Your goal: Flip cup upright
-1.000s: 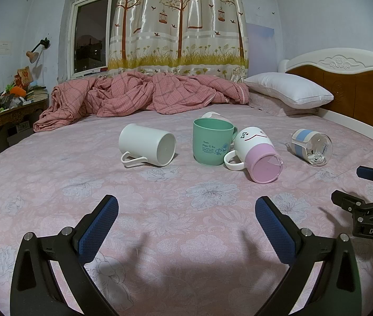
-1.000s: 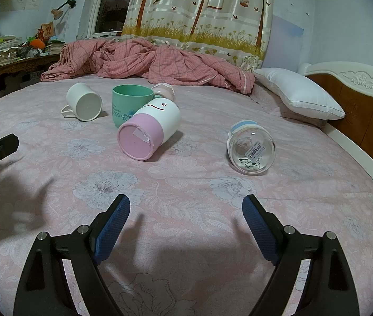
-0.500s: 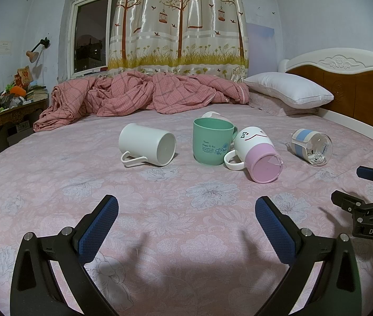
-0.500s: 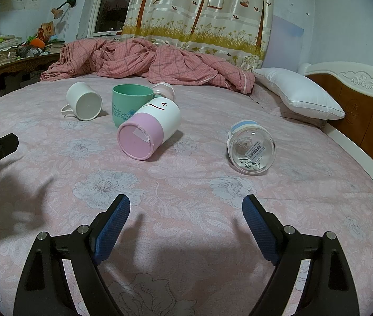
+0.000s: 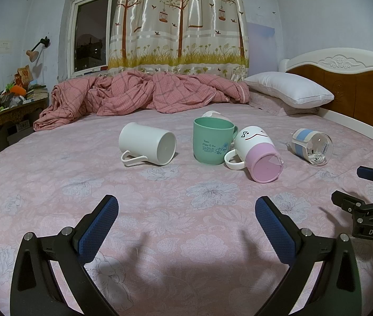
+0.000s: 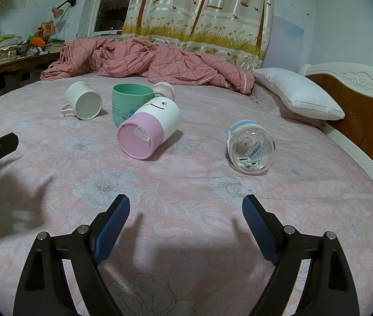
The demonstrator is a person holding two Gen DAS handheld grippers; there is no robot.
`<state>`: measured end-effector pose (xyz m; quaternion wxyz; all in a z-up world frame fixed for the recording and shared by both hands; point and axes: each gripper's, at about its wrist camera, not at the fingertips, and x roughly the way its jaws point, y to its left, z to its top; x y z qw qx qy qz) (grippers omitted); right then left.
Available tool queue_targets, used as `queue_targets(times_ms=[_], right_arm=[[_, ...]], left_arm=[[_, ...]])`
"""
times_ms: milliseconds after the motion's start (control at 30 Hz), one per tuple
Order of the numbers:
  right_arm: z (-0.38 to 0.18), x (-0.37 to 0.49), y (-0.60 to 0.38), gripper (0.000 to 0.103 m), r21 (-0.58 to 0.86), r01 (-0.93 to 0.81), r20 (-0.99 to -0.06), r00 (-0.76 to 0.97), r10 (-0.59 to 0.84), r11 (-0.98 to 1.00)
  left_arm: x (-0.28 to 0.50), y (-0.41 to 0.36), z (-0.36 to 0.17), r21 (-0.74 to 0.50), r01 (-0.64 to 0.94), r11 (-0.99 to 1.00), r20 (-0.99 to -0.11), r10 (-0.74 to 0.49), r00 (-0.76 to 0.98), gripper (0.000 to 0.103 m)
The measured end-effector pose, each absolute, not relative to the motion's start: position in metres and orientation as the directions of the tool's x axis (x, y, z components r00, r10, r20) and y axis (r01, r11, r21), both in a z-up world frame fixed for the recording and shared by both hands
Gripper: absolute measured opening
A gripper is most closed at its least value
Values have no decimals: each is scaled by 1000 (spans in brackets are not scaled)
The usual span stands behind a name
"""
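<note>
Several cups sit on the pink bed [image 5: 160,210]. A white mug [image 5: 146,147] [image 6: 84,100] lies on its side. A green cup [image 5: 212,140] [image 6: 129,102] stands upright. A white-and-pink mug [image 5: 257,155] [image 6: 149,129] lies on its side, base toward me. A clear glass cup with a blue band [image 5: 311,146] [image 6: 251,147] lies on its side. A small pale cup [image 5: 214,114] [image 6: 164,89] is half hidden behind the green cup. My left gripper [image 5: 186,216] is open and empty, short of the cups. My right gripper [image 6: 186,221] is open and empty.
A crumpled pink plaid blanket [image 5: 139,94] lies at the far side of the bed. A white pillow [image 5: 289,89] and wooden headboard [image 5: 357,89] are at the right. A cluttered desk [image 5: 4,105] stands at the left. The right gripper shows at the left wrist view's right edge [image 5: 371,205].
</note>
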<state>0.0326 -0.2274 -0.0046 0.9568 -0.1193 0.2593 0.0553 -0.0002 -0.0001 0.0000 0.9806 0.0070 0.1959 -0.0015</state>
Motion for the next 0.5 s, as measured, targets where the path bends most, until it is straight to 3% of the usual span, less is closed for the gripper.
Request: queue_targets(times_ms=[500], right_arm=[[-8, 37, -231, 89, -198, -188, -517, 854, 60, 962]], left_arm=[[0, 1, 0, 6, 7, 1000, -387, -5, 922, 103]])
